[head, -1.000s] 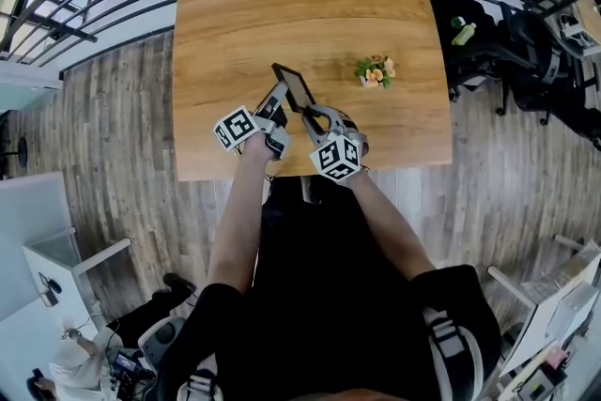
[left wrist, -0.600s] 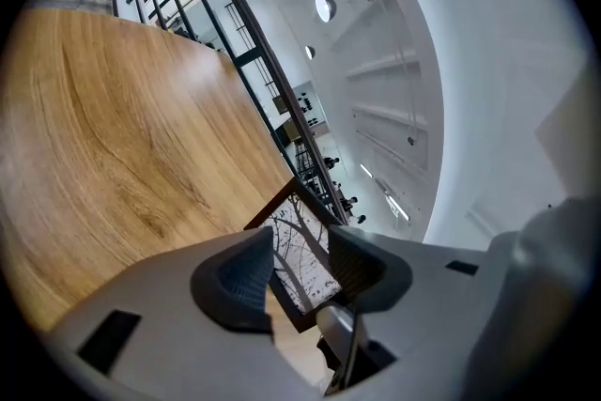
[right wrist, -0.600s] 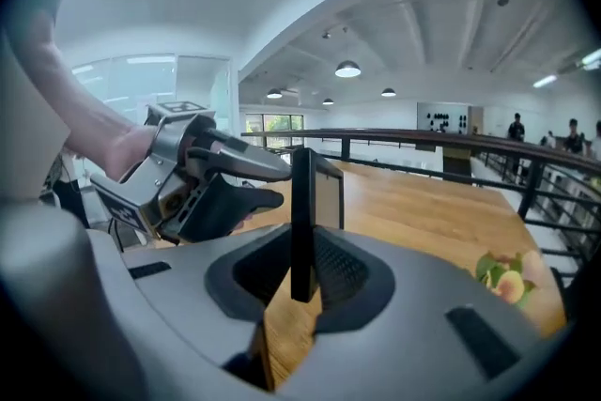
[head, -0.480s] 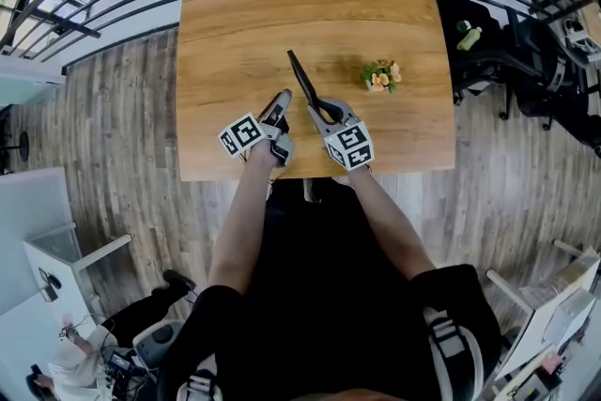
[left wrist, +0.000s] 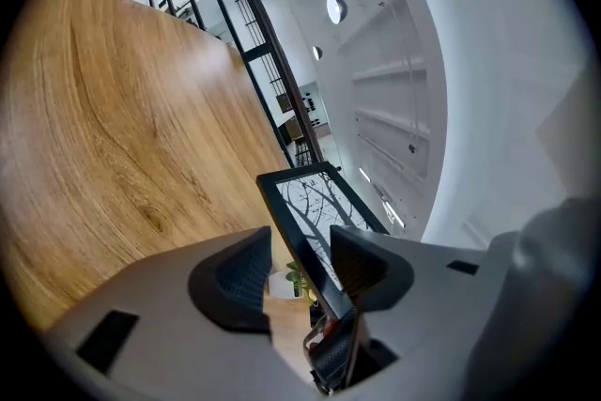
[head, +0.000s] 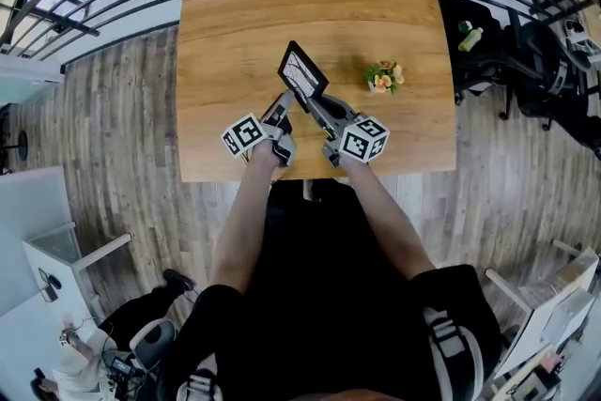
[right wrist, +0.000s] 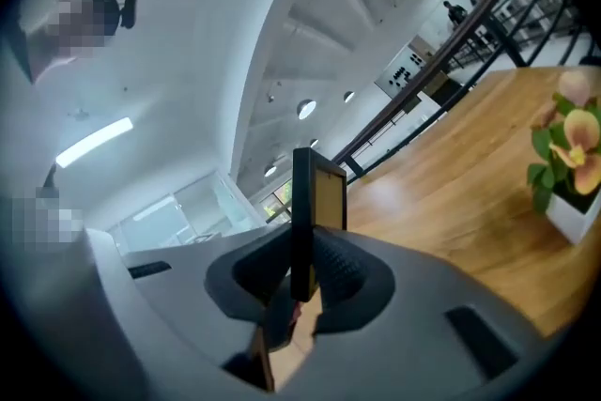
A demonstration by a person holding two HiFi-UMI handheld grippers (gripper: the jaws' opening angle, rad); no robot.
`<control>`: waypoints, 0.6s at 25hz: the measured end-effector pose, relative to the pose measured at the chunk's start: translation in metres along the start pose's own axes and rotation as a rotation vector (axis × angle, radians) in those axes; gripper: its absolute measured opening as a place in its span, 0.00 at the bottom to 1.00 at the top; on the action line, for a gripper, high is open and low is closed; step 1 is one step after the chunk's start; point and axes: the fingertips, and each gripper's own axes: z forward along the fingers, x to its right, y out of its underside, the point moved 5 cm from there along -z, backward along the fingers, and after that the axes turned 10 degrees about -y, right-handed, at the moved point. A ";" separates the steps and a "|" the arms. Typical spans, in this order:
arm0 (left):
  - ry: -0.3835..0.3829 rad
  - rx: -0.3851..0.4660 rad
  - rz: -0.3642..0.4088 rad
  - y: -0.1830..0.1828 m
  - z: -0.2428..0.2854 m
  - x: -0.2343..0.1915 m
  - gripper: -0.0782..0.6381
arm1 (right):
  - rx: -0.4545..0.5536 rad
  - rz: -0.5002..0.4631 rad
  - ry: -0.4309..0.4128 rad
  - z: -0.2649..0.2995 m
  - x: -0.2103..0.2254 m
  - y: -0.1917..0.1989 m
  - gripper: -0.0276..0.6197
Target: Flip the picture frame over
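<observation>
Grippers, head view: two; left gripper (head: 282,103) and right gripper (head: 310,100) meet at the lower end of the picture frame (head: 302,70), just inside the table's near edge.
Picture frame, head view: one, black-rimmed, held up tilted over the table (head: 235,5).
Flower pot, head view: one flower pot (head: 381,76), right of the picture frame, apart from it.
Open room, head view: bare wood across the far half and the left side.
Left gripper view: left gripper (left wrist: 302,260) spread, its jaws having just been opening; picture frame (left wrist: 315,202) stands between them, tree print showing, close to the pad at the view's right; bare table (left wrist: 113,127) to the left.
Right gripper view: right gripper (right wrist: 302,269) pinching the picture frame (right wrist: 302,192), seen edge-on, tan back to the right; flower pot (right wrist: 573,155) well apart at the right margin.
</observation>
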 end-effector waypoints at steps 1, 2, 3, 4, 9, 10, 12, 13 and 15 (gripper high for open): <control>0.003 0.005 -0.008 -0.001 0.000 0.001 0.38 | 0.017 0.025 -0.021 0.001 -0.002 -0.001 0.16; 0.008 0.014 -0.020 -0.003 -0.001 0.002 0.39 | 0.029 0.048 -0.044 0.003 -0.003 -0.002 0.16; 0.016 0.024 -0.028 -0.005 -0.001 0.003 0.39 | 0.040 0.069 -0.068 0.004 -0.005 -0.002 0.16; 0.027 0.033 -0.031 -0.006 0.000 0.004 0.40 | 0.052 0.089 -0.091 0.005 -0.007 -0.002 0.16; 0.146 0.044 -0.097 -0.010 0.003 0.018 0.41 | 0.106 0.170 -0.173 0.008 -0.012 0.001 0.16; 0.169 0.047 -0.118 -0.011 0.002 0.020 0.41 | 0.112 0.183 -0.181 0.008 -0.012 0.001 0.16; 0.181 0.053 -0.139 -0.013 0.000 0.019 0.41 | 0.118 0.202 -0.195 0.009 -0.013 0.001 0.16; 0.186 0.055 -0.147 -0.014 -0.002 0.018 0.40 | 0.120 0.211 -0.202 0.009 -0.013 0.001 0.16; 0.195 0.059 -0.160 -0.013 -0.003 0.017 0.39 | 0.118 0.221 -0.215 0.008 -0.013 0.002 0.16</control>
